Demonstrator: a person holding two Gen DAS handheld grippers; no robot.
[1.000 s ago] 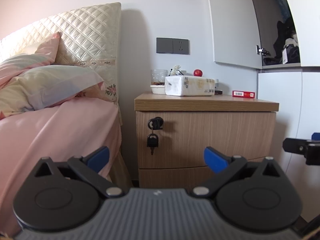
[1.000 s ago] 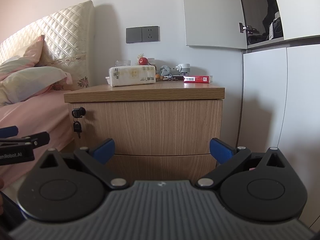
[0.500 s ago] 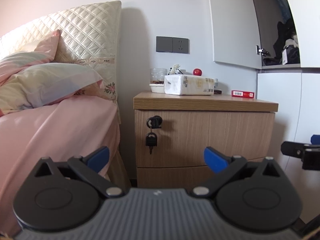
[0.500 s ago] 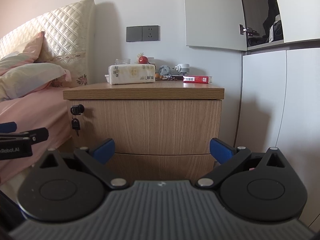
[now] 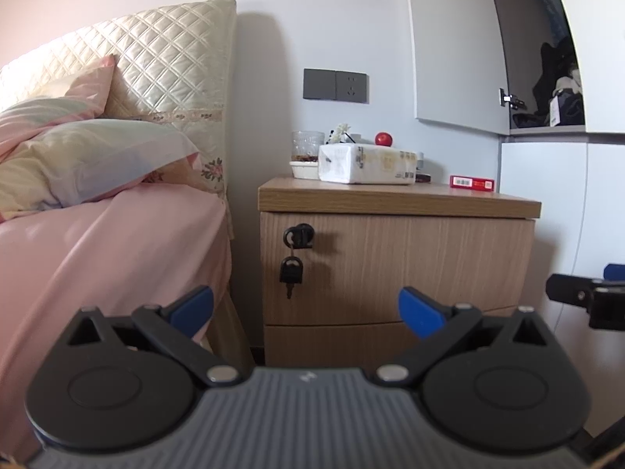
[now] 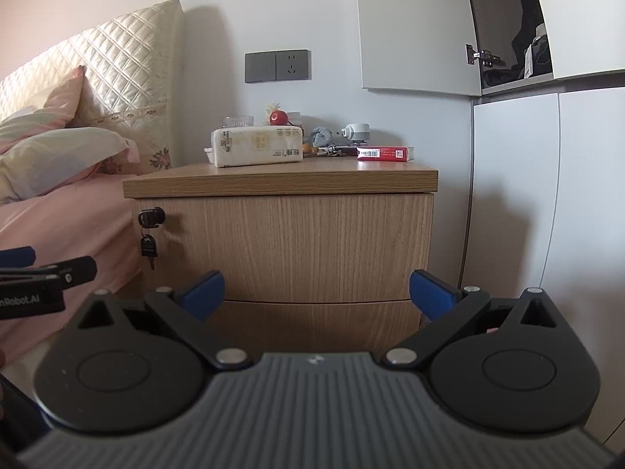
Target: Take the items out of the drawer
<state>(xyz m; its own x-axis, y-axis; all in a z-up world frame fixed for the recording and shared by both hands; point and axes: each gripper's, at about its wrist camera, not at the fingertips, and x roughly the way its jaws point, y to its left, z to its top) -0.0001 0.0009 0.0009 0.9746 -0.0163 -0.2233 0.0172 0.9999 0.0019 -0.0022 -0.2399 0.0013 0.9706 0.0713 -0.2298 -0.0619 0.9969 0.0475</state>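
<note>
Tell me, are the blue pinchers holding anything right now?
No, nothing is held. The left gripper and right gripper are both open and empty, apart from the nightstand, whose drawers are shut.

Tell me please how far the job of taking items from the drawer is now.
Nothing looks done yet: both drawers of the nightstand are shut, the key in the upper drawer's lock. In hand: nothing; the left gripper and right gripper are open and empty, facing the drawer fronts without touching. Left: open a drawer, take the items out.
</note>
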